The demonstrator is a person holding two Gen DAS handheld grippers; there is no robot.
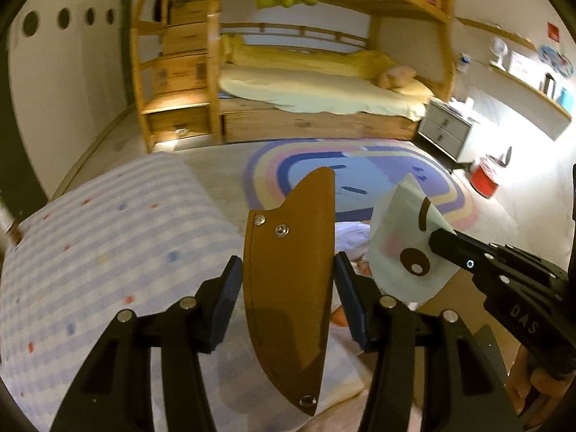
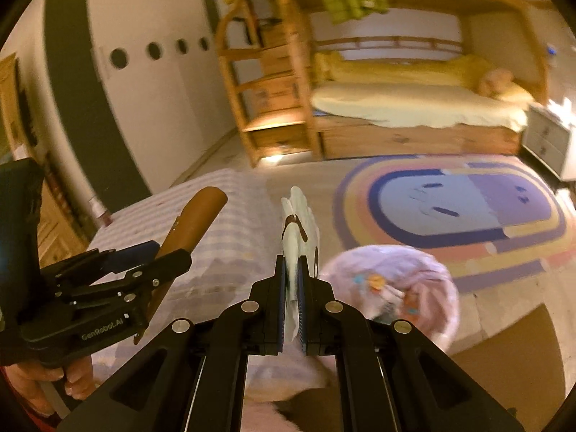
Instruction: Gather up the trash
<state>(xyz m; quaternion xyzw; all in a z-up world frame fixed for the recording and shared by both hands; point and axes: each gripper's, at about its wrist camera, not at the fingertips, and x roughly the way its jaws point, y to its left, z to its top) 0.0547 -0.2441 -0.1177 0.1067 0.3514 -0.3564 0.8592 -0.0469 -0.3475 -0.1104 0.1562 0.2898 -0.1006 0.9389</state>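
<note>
A brown leather sheath (image 1: 288,288) with rivets stands upright between the pads of my left gripper (image 1: 288,275), which is shut on it. In the right wrist view the same sheath (image 2: 196,216) sticks up out of the left gripper (image 2: 169,252) at the left. My right gripper (image 2: 292,270) is shut on a pale piece of paper (image 2: 298,223) with a cartoon print. In the left wrist view that paper (image 1: 403,248) hangs from the right gripper (image 1: 437,243) just right of the sheath. A red bin (image 1: 486,180) with a white liner stands on the floor at the far right.
A striped cover with coloured dots (image 1: 108,244) lies below left. A pink patterned bundle (image 2: 392,280) sits under the right gripper. Beyond are a rainbow rug (image 1: 360,169), a wooden bunk bed (image 1: 324,82) and a grey nightstand (image 1: 444,131).
</note>
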